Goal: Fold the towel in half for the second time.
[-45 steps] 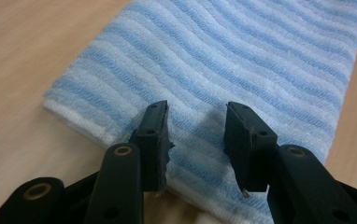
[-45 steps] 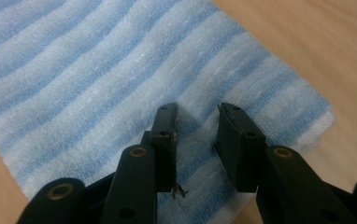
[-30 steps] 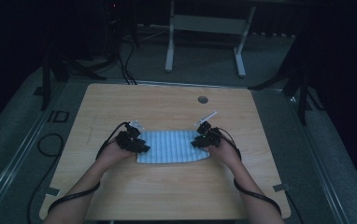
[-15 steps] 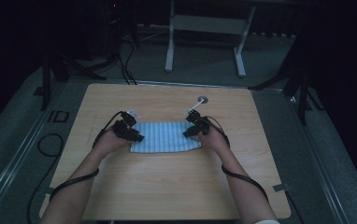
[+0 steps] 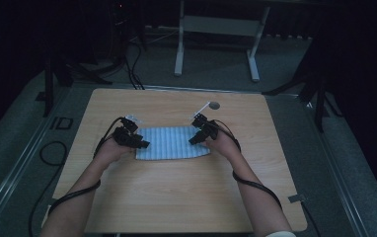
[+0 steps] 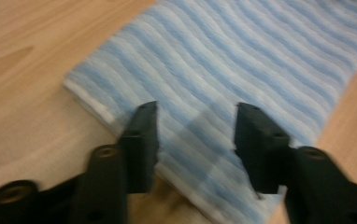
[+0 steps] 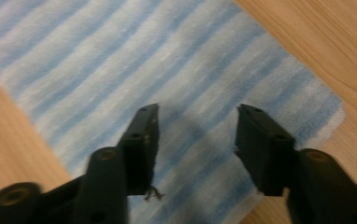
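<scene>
Two claws stand over one folded blue-and-white striped cloth (image 5: 171,143), which lies flat near the middle of the desk (image 5: 186,197), a little toward its far side. Taking that cloth as the landmark: at its left short edge is the left claw (image 5: 142,143), jaws parted to a middling width and just now opening, with the cloth's folded edge (image 6: 120,116) under them and nothing pinched between the pads. Its own view shows the stripes (image 6: 242,60) running away past both black jaws, and bare wood left of the cloth's corner. At the cloth's right short edge is the right claw (image 5: 195,139), likewise parted to a medium gap and just now opening, hovering over the fabric (image 7: 134,65) near its right corner, with a loose thread hanging off one jaw but no cloth gripped. Beyond the cloth's far right corner sit a small round dark hole (image 5: 214,105) in the desk and a pale thin strip (image 5: 201,109).

By my reading, the step in hand is the let-go after a fold: both ends have been laid down and released. The next move likely calls for lifting both claws clear without dragging the top layer, then either taking a fresh grip on one short edge to fold again, or pressing the layers flat.
</scene>
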The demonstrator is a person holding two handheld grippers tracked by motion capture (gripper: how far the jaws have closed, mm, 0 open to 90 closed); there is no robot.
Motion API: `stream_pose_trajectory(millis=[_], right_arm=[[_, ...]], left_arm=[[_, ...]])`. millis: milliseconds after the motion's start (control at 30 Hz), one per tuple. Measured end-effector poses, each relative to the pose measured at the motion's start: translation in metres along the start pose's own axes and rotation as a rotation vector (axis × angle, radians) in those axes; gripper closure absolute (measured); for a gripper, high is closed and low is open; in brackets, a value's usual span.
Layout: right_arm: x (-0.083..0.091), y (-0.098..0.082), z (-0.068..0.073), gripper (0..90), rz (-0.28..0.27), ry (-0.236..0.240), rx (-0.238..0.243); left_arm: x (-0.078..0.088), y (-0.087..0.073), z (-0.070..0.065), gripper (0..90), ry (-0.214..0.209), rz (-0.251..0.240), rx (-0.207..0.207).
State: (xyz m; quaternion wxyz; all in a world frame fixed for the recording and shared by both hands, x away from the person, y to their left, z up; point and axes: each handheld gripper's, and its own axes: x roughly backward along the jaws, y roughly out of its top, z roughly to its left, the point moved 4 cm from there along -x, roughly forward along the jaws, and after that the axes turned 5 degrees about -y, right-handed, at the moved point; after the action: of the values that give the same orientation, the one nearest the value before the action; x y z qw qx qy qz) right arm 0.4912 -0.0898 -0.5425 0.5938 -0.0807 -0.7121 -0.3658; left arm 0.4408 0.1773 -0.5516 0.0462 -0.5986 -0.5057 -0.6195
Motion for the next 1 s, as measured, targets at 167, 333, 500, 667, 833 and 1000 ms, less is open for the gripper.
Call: stream_pose_trajectory(millis=[167,333,500,667,833,1000], right_arm=[[0.006,-0.007,0.004,19.2,-0.052,0.028,0.003],[0.009,-0.018,0.004,13.0,-0.104,0.024,-0.002],[0.020,-0.029,0.002,12.4,-0.204,0.004,-0.008],[0.029,-0.044,0.002,12.3,-0.225,-0.007,0.003],[0.036,-0.063,0.000,12.3,-0.234,-0.007,-0.012],[0.042,-0.087,-0.003,12.3,-0.241,-0.016,-0.031]], left_arm=[[0.007,-0.009,-0.009,23.9,-0.006,-0.049,0.005],[0.005,-0.021,-0.017,2.6,-0.006,-0.054,-0.010],[0.010,-0.033,-0.018,1.7,0.013,-0.132,0.003],[0.018,-0.045,-0.017,1.7,0.045,-0.162,0.005],[0.025,-0.058,-0.019,1.7,0.018,-0.170,0.015],[0.031,-0.072,-0.021,1.7,-0.004,-0.145,0.025]])
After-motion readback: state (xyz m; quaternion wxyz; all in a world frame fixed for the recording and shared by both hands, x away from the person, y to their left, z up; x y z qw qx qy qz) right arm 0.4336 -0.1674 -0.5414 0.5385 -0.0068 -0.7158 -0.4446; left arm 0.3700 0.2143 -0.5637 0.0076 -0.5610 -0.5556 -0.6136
